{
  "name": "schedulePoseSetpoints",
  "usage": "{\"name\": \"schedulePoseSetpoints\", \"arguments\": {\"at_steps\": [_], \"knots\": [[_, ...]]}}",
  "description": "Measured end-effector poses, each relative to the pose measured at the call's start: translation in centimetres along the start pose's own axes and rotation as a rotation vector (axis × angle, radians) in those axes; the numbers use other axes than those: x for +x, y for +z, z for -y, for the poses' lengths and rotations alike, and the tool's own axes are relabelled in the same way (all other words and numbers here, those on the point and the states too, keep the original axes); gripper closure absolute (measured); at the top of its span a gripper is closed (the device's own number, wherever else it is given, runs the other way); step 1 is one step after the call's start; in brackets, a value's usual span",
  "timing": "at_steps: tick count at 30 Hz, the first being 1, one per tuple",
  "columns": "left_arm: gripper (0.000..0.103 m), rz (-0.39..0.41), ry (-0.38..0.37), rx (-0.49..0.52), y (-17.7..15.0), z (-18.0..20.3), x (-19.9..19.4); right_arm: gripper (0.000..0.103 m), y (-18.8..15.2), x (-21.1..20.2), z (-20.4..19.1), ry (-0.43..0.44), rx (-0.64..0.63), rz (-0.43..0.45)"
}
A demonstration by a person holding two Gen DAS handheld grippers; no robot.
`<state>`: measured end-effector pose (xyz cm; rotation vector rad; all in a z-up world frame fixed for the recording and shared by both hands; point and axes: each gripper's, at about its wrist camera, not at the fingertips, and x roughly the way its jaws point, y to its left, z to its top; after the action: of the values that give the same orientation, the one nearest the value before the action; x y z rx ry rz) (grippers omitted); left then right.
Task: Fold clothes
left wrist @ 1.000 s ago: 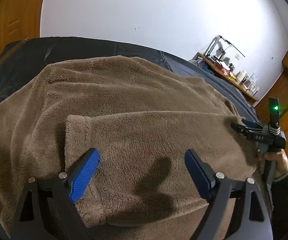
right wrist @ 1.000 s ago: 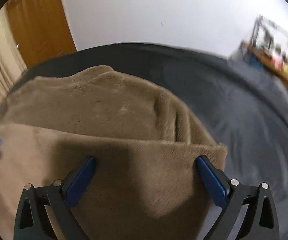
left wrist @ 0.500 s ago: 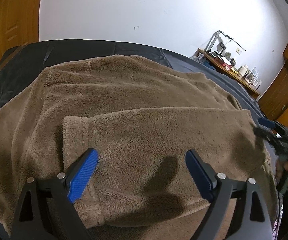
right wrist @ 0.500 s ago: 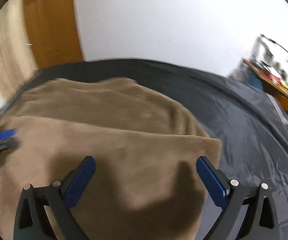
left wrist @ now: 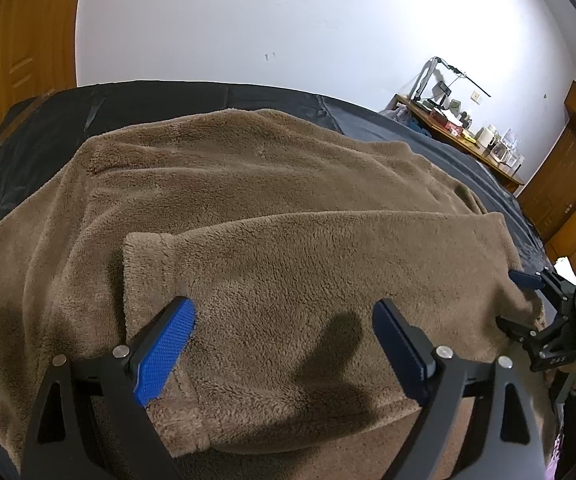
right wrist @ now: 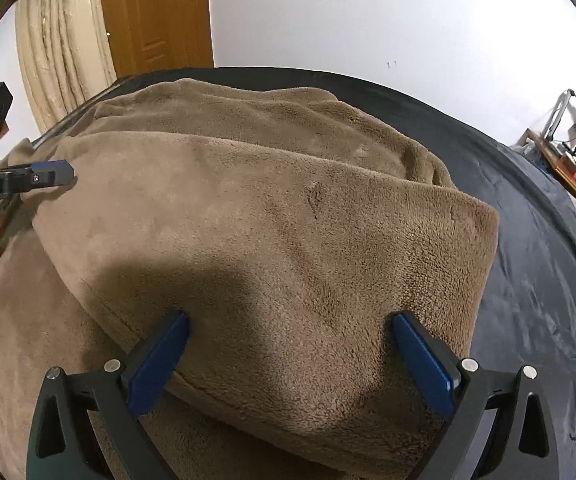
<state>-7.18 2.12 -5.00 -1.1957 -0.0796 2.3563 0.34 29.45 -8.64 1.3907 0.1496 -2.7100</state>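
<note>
Since a second earlier, your right tongs [right wrist: 288, 356] had slid out toward the right end of the brown fleece garment [left wrist: 288, 208], while your left tongs [left wrist: 283, 344] had kept their place over its left end. Both stood wide, blue pads apart, with only pile showing between them and nothing gripped. The garment lay spread across the dark bed cover [right wrist: 528, 264], a folded-over panel [right wrist: 288, 240] on top with its cuffed edge on the left and its corner near the right side of the bed.

By my reading, you were between folds: one flap was laid and both tools hovered above it, released. The next move probably called for you to lower each pair of tongs onto a near corner or edge, pinch the thick layers together, and carry them evenly so the fold stayed square.

Readable writing: "GenRobot.AI" on the side of your left tool, in the right wrist view; "DAS" on your right one.
</note>
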Motion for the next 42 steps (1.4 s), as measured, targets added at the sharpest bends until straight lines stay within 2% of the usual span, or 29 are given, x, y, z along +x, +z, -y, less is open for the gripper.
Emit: {"name": "schedulePoseSetpoints", "arguments": {"at_steps": [6, 10, 12, 14, 15, 18, 32, 36, 42], "knots": [[0.010, -0.004, 0.011, 0.011, 0.0, 0.3, 0.0, 0.001, 2.4, -2.5, -1.7, -0.025, 0.057, 0.034], [0.010, -0.004, 0.010, 0.012, 0.0, 0.3, 0.1, 0.001, 4.0, -3.7, -4.5, 0.025, 0.039, 0.077], [0.010, -0.003, 0.006, 0.010, -0.1, 0.3, 0.1, 0.001, 4.1, -2.4, -6.1, 0.015, -0.015, 0.046], [0.010, -0.003, 0.005, 0.010, -0.1, 0.2, 0.1, 0.001, 3.1, -0.4, -6.9, -0.007, -0.059, -0.025], [0.010, -0.004, 0.006, 0.011, -0.1, 0.3, 0.1, 0.001, 2.5, 0.3, -6.8, -0.001, -0.063, -0.037], [0.010, -0.004, 0.012, 0.015, -0.1, 0.4, 0.1, 0.000, 1.2, 0.5, -5.7, 0.065, -0.032, 0.017], [0.009, -0.001, 0.004, 0.013, -0.1, 0.3, 0.1, 0.000, 1.3, 1.0, -4.9, 0.076, -0.023, 0.025], [0.009, -0.003, -0.041, -0.032, 0.1, -0.5, -0.3, 0.000, 1.4, 1.1, -4.8, 0.085, -0.018, 0.027], [0.009, -0.004, -0.124, -0.202, -0.2, -2.9, -3.3, 0.000, 1.4, 0.9, -4.4, 0.107, -0.004, 0.033]]}}
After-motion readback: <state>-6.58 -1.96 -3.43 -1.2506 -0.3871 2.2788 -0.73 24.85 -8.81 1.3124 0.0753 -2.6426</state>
